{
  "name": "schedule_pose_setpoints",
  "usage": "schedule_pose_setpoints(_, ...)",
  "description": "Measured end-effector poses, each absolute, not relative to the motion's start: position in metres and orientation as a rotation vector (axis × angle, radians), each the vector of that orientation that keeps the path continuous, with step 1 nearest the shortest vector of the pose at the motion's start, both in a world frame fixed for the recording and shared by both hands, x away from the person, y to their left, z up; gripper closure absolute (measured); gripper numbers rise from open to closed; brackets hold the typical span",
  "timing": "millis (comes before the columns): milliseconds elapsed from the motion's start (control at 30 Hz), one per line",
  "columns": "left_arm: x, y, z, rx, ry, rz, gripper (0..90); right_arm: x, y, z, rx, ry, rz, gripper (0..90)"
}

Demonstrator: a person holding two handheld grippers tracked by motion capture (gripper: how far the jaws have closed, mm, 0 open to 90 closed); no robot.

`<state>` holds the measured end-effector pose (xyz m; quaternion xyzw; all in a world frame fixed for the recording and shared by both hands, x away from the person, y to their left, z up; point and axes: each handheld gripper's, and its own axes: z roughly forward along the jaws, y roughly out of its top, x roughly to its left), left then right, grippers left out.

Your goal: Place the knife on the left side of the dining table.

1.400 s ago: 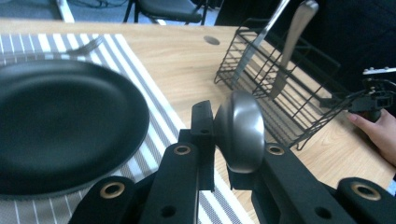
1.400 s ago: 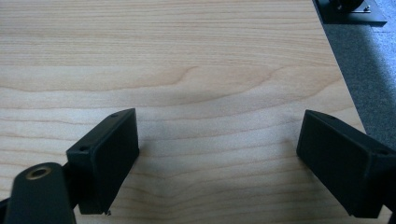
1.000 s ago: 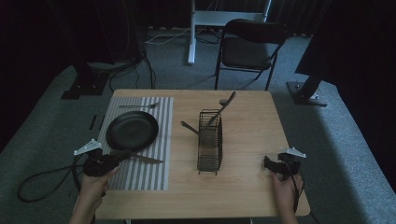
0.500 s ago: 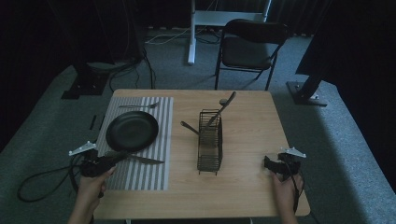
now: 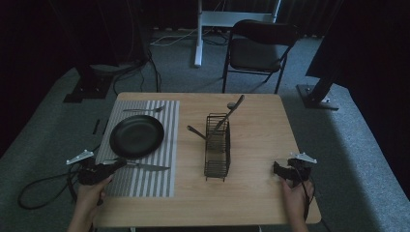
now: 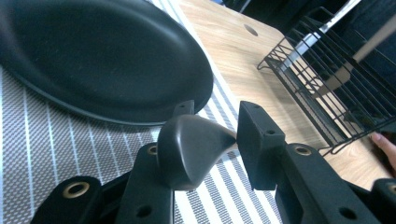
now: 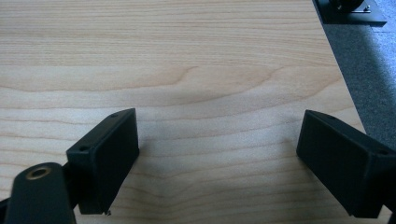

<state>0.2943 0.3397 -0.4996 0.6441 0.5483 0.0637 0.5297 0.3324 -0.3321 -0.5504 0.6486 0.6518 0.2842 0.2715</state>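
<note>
My left tongs (image 6: pixel 210 140) had just been opening, the knife (image 5: pixel 140 166) handle seemingly loose between them. Right tongs (image 7: pixel 217 158) gaped empty over the surface (image 7: pixel 187 56). Plate (image 5: pixel 137 136) and knife were set; more cutlery waited in the rack (image 5: pixel 217 150).

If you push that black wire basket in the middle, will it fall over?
Maybe. The wire basket looks tall and narrow, so a push high up could tip it. Its open wire probably makes it light, so it may slide. The utensils leaning out could rattle or shift.
</note>
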Motion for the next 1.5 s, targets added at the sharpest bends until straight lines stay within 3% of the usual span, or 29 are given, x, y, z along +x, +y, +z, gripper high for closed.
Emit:
schedule_pose_setpoints(967, 0.308, 0.380, -0.544, 1.507, 1.403, 0.032, 54.5, 0.332, -0.332, -0.550, 1.746, 1.755, 0.765, 11.9)
schedule_pose_setpoints(1200, 0.316, 0.378, -0.546, 1.541, 1.440, 0.068, 49.4, 0.332, -0.332, -0.550, 1.747, 1.755, 0.765, 11.9)
schedule_pose_setpoints(1500, 0.318, 0.372, -0.542, 1.627, 1.477, 0.239, 45.2, 0.332, -0.332, -0.550, 1.747, 1.754, 0.766, 11.9)
